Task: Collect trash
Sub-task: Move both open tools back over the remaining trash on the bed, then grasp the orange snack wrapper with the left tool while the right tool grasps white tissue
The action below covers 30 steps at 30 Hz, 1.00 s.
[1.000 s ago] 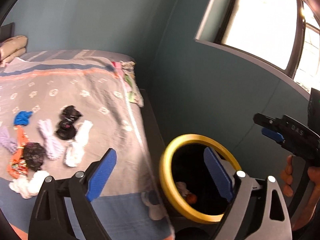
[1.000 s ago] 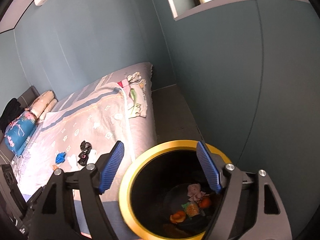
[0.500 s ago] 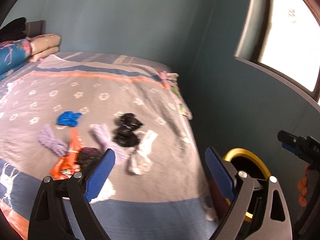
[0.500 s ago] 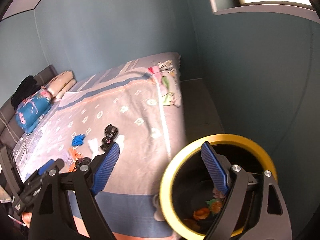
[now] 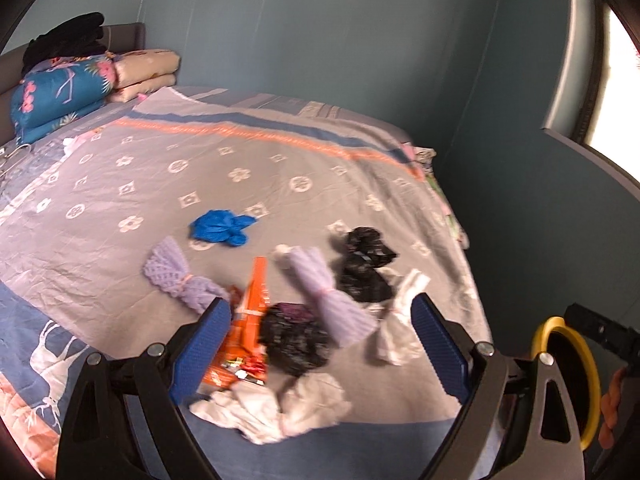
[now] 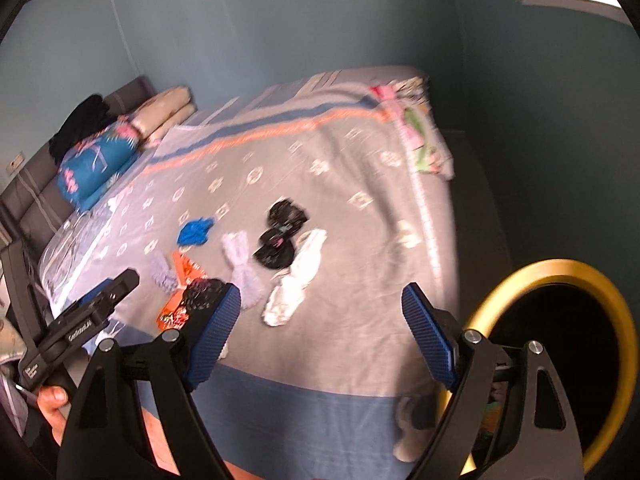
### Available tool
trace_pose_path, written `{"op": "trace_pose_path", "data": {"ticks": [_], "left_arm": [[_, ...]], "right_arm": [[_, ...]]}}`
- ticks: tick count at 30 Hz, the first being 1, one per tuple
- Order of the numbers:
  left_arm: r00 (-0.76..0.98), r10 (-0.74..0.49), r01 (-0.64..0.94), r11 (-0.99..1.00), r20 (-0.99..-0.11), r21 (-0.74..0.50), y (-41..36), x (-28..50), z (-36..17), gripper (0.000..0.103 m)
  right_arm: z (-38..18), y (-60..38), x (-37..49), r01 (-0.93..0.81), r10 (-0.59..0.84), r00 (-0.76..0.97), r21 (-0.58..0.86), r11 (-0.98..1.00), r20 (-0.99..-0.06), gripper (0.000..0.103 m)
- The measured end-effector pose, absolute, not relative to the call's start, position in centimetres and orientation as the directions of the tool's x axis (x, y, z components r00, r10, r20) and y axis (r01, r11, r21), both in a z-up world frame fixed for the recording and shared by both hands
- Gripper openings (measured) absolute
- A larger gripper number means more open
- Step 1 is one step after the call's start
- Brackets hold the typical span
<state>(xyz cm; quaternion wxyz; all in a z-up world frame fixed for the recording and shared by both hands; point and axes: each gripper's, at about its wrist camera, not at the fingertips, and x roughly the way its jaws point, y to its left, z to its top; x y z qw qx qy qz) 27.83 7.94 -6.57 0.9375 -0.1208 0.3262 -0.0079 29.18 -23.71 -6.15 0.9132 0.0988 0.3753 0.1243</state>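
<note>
Both grippers face the grey patterned bedspread (image 5: pixel 280 168), so a fresh pick looks to be the step in hand. The black bin with a yellow rim (image 6: pixel 560 272) stands on the floor at the bed's near right corner. The trash lies near the bed's near edge: an orange snack wrapper (image 5: pixel 250 328), crumpled black bags (image 5: pixel 296 336), white tissue (image 5: pixel 280 404). Lilac and white cloth bundles crowd them and must be avoided. The left gripper (image 5: pixel 320 344) and right gripper (image 6: pixel 320 328) both gape wide, empty.
</note>
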Motion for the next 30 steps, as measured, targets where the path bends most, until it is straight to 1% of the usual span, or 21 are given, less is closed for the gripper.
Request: {"op": "trace_pose_path", "data": {"ticks": [4,6,8,11,21,25,28,30], "left_arm": [[0.772,-0.073,-0.089,0.971,-0.631,-0.222,9.1,29.3,-8.1,0.088],[0.765,-0.062,-0.101,0.971,-0.641,-0.215,9.7,30.1,-8.8,0.088],[0.758,-0.057,-0.110,0.971,-0.650,-0.213,10.2,30.9,-9.6,0.088],[0.744,-0.056,-0.120,0.969,-0.666,-0.216,10.9,32.1,-10.7,0.088],[0.709,-0.064,-0.161,0.955,-0.703,-0.250,12.6,35.9,-13.7,0.088],[0.707,-0.088,-0.164,0.945,-0.702,-0.284,12.6,36.7,-14.5,0.088],[0.696,-0.104,-0.155,0.944,-0.710,-0.290,12.4,37.3,-15.1,0.080],[0.686,-0.118,-0.154,0.941,-0.718,-0.302,12.3,37.7,-15.4,0.071]], "right_arm": [[-8.4,-21.3,31.5,-0.169,0.314,0.644,0.270,0.948,-0.698,0.079],[-9.5,-20.1,32.6,-0.177,0.317,0.622,0.266,0.948,-0.716,0.077],[-10.9,-18.8,34.0,-0.180,0.313,0.594,0.256,0.950,-0.741,0.072],[-12.5,-17.5,35.6,-0.184,0.304,0.567,0.241,0.953,-0.766,0.070],[-16.9,-15.4,39.4,-0.163,0.267,0.515,0.212,0.963,-0.815,0.069],[-17.7,-14.7,40.3,-0.160,0.247,0.506,0.192,0.968,-0.827,0.065],[-18.5,-14.4,40.8,-0.159,0.238,0.493,0.182,0.970,-0.837,0.062],[-19.0,-14.3,41.2,-0.154,0.236,0.484,0.184,0.971,-0.843,0.060]]}}
